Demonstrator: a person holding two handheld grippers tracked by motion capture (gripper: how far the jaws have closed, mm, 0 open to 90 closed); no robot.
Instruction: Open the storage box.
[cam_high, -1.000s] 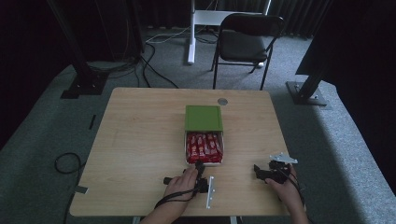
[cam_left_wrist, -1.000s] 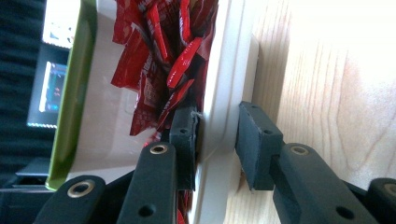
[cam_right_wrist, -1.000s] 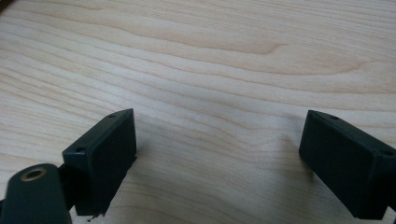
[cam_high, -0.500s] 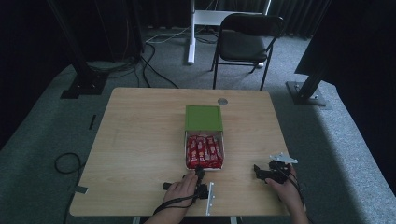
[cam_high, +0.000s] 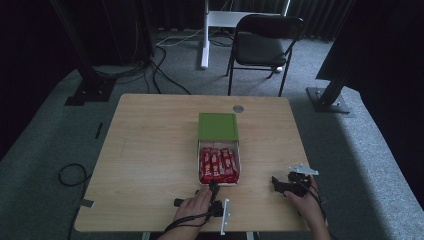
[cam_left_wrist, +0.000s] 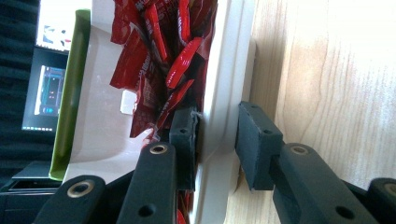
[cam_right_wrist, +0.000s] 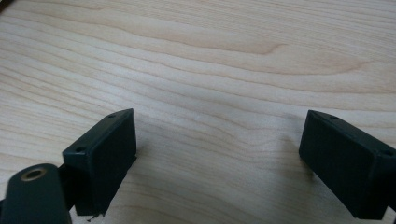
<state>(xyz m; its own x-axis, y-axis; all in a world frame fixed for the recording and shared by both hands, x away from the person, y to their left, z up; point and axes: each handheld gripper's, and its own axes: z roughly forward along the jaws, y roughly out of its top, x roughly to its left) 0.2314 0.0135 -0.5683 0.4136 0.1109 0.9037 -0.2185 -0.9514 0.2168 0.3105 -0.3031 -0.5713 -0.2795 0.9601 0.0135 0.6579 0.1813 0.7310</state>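
A white box (cam_high: 239, 165) full of red snack packets (cam_high: 218, 165) sits mid-table, its green lid (cam_high: 218, 126) lying open behind it. My left gripper (cam_high: 214, 187) is at the box's near edge. In the left gripper view the left gripper (cam_left_wrist: 217, 130) straddles the box's white wall (cam_left_wrist: 224, 84), with one pad inside against the red packets (cam_left_wrist: 154, 70) and one outside, shut on that wall. My right gripper (cam_high: 276, 182) rests near the table's front right. Up close the right gripper (cam_right_wrist: 219, 135) stands open over bare wood, holding nothing.
A small grey disc (cam_high: 238, 108) lies near the table's far edge. Behind the table stand a black folding chair (cam_high: 267, 45) and a white stand (cam_high: 205, 35). Black posts (cam_high: 85, 75) and cables lie on the floor at the left.
The left hand has shifted very slightly at the box's near edge. The box and the right gripper have stayed where they were.
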